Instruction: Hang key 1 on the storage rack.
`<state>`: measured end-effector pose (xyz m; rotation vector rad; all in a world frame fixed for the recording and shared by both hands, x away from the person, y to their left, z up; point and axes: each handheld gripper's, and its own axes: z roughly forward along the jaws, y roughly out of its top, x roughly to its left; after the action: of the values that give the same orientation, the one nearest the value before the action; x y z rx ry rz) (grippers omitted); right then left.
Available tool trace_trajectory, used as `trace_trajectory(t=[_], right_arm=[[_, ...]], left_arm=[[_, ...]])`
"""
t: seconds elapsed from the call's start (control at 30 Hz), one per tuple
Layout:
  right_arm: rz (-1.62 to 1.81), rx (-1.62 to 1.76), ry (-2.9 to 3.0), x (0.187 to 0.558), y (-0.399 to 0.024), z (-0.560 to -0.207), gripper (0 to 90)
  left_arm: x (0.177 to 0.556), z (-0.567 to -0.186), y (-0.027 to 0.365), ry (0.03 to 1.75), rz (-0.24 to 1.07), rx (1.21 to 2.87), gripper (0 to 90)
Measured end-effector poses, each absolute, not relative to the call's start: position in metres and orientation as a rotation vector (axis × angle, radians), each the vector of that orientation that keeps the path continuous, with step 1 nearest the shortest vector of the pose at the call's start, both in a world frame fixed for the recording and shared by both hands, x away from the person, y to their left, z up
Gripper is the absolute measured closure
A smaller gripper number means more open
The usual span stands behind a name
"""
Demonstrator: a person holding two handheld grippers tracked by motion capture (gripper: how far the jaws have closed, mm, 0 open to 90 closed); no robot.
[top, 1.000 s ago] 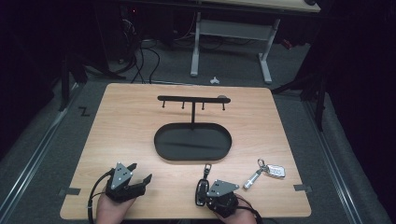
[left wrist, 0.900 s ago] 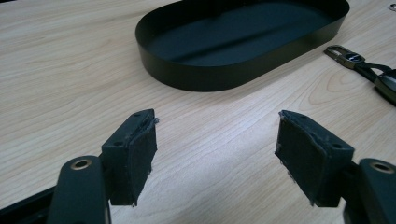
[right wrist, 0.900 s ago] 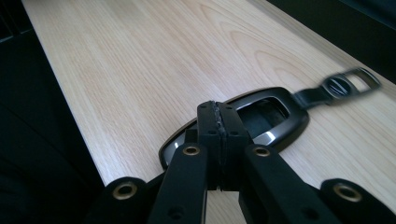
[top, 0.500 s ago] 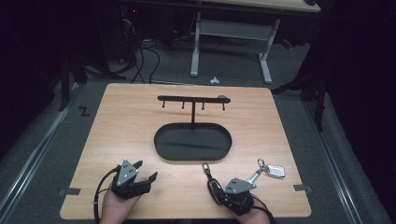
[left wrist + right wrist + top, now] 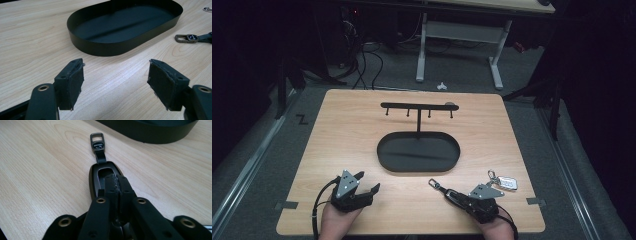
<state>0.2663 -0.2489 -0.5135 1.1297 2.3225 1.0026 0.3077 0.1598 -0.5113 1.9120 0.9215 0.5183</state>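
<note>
The right gripper [image 5: 115, 182] is lying low at about five o'clock on the wooden table [image 5: 342, 135], pointing toward ten o'clock. Its jaws are standing together and are bearing on the rear of a dark key fob [image 5: 96, 182], with the pads pressed down into the fob's window rather than around its sides. The fob's short strap and metal buckle [image 5: 97, 143] are extending ahead of the jaws toward twelve o'clock in the right gripper view. In the high view the fob [image 5: 452, 194] is resting flat on the table at about five o'clock from the black oval tray [image 5: 384, 159], near it and not touching.

A second set of keys [image 5: 503, 182], silver with a ring, is lying just beside the right gripper at its two o'clock.

The left gripper [image 5: 116, 77] is sitting at seven o'clock on the table with its jaws standing wide apart over bare wood, holding nothing.

A black hook rack [image 5: 418, 106] is rising from the tray's far rim at twelve o'clock.
</note>
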Motion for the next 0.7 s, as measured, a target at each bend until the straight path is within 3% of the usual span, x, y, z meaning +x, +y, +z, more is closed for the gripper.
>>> trace_trajectory(t=[0.2, 0.47, 0.7], right_arm=[[1.049, 1.156, 2.296, 0.267, -0.251, -0.51, 77.1], [1.066, 1.244, 2.266, 0.281, -0.255, -0.498, 70.4], [0.937, 1.266, 2.302, 0.291, -0.249, -0.487, 76.6]], left_arm=[[0.306, -0.511, 0.161, 0.92, 0.52, 1.909, 28.9], [0.306, -0.513, 0.159, 0.901, 0.519, 1.925, 27.8], [0.305, -0.51, 0.165, 0.912, 0.536, 1.893, 27.2]])
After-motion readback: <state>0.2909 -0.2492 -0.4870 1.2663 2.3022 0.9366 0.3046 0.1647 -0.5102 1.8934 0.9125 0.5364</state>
